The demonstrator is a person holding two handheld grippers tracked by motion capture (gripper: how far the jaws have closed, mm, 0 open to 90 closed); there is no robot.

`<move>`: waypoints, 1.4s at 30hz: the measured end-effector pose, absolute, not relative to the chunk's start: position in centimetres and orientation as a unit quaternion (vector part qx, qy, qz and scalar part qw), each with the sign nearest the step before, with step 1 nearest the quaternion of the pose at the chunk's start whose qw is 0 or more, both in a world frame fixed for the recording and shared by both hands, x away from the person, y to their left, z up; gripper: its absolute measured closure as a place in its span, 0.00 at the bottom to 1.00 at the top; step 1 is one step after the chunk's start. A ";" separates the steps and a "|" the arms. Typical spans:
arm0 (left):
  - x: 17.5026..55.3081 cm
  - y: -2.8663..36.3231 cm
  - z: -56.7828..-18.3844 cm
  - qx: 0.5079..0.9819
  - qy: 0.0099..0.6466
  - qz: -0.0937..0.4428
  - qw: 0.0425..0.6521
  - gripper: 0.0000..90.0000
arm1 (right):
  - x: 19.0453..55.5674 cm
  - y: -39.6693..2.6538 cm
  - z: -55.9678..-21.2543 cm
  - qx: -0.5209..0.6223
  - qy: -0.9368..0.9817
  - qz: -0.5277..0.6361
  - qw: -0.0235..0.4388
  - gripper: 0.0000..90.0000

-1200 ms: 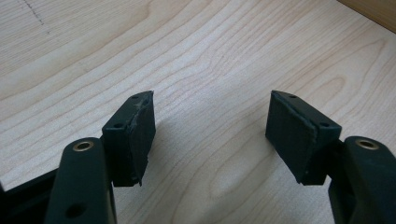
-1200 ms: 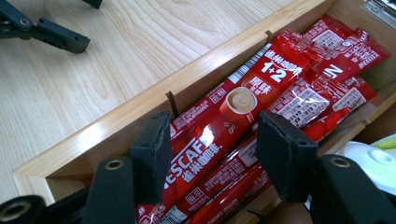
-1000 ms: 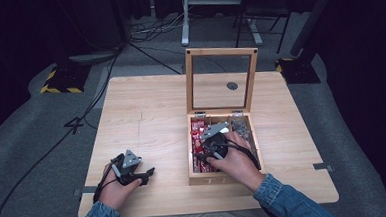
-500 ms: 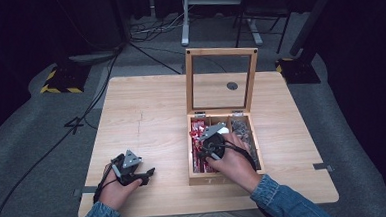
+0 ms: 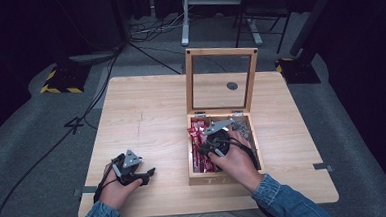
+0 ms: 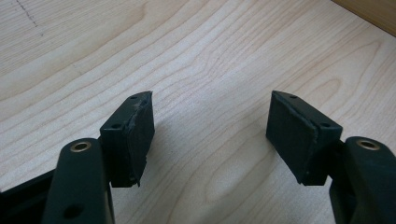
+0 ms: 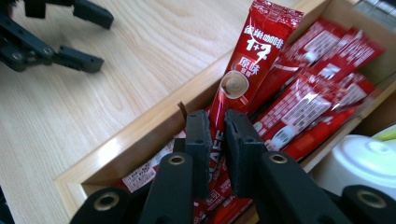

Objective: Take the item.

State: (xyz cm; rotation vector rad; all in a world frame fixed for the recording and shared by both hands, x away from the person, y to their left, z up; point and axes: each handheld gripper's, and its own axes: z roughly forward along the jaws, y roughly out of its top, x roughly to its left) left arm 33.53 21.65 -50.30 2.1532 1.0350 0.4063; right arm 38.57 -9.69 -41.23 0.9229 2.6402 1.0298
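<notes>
Inside the open wooden box [image 5: 224, 177] at table centre-right, right gripper [image 7: 218, 126] has just been closing and now pinches one red coffee sachet [image 7: 250, 56] near its lower end; the sachet stands up and leans against the box's near wall, above the other red sachets [image 7: 313, 102] lying in the left compartment. Box lid [image 5: 222, 79] stands upright, hinged at the back. Left gripper [image 6: 210, 126] rests on the bare wooden table [image 5: 146, 116] well left of the box, jaws spread, nothing between them.
</notes>
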 end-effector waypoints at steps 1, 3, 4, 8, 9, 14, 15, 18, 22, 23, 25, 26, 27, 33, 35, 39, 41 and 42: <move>33.6 21.6 -50.3 0.832 0.399 0.159 0.351 0.36 | 38.6 -9.8 -41.0 0.305 0.882 0.350 0.082 0.89; 33.7 21.6 -50.3 0.833 0.399 0.159 0.349 0.36 | 38.5 -9.9 -40.7 0.305 0.879 0.357 0.084 0.89; 33.7 21.6 -50.3 0.832 0.400 0.157 0.351 0.36 | 38.5 -10.2 -40.1 0.301 0.876 0.366 0.090 0.89; 33.8 21.6 -50.3 0.831 0.400 0.156 0.353 0.36 | 38.4 -10.7 -39.3 0.298 0.870 0.380 0.095 0.89; 33.8 21.7 -50.3 0.832 0.400 0.156 0.352 0.36 | 38.4 -10.9 -39.0 0.300 0.868 0.383 0.098 0.89; 33.9 21.9 -50.3 0.833 0.398 0.154 0.353 0.35 | 38.3 -11.9 -37.4 0.299 0.861 0.398 0.108 0.89; 34.0 21.9 -50.3 0.834 0.396 0.153 0.354 0.35 | 38.3 -12.3 -37.0 0.299 0.859 0.401 0.110 0.89; 34.2 22.1 -50.3 0.837 0.392 0.154 0.350 0.29 | 38.3 -13.1 -36.4 0.302 0.855 0.404 0.120 0.89; 34.3 22.0 -50.3 0.838 0.394 0.152 0.345 0.24 | 38.3 -13.9 -36.0 0.307 0.852 0.404 0.128 0.89; 34.4 22.0 -50.4 0.837 0.396 0.152 0.345 0.23 | 38.3 -14.2 -35.9 0.309 0.851 0.404 0.130 0.89; 34.7 22.0 -50.4 0.840 0.394 0.149 0.343 0.19 | 38.3 -15.1 -35.6 0.316 0.847 0.406 0.136 0.89; 34.7 22.0 -50.4 0.840 0.393 0.148 0.342 0.18 | 38.3 -15.4 -35.5 0.319 0.845 0.406 0.138 0.89; 34.8 22.0 -50.4 0.841 0.392 0.148 0.342 0.17 | 38.3 -15.8 -35.3 0.322 0.843 0.406 0.140 0.89; 35.2 22.1 -50.4 0.842 0.391 0.146 0.341 0.14 | 38.2 -18.2 -34.6 0.337 0.835 0.406 0.155 0.89; 35.3 22.1 -50.4 0.842 0.391 0.146 0.342 0.14 | 38.3 -19.1 -34.4 0.341 0.834 0.405 0.159 0.89; 35.4 22.1 -50.4 0.844 0.389 0.146 0.340 0.14 | 38.4 -20.6 -34.1 0.349 0.830 0.402 0.168 0.89; 35.4 22.2 -50.4 0.844 0.389 0.146 0.340 0.14 | 38.4 -21.3 -34.0 0.351 0.828 0.403 0.172 0.89; 35.3 22.2 -50.4 0.844 0.390 0.143 0.340 0.14 | 38.4 -21.7 -33.8 0.352 0.827 0.404 0.173 0.89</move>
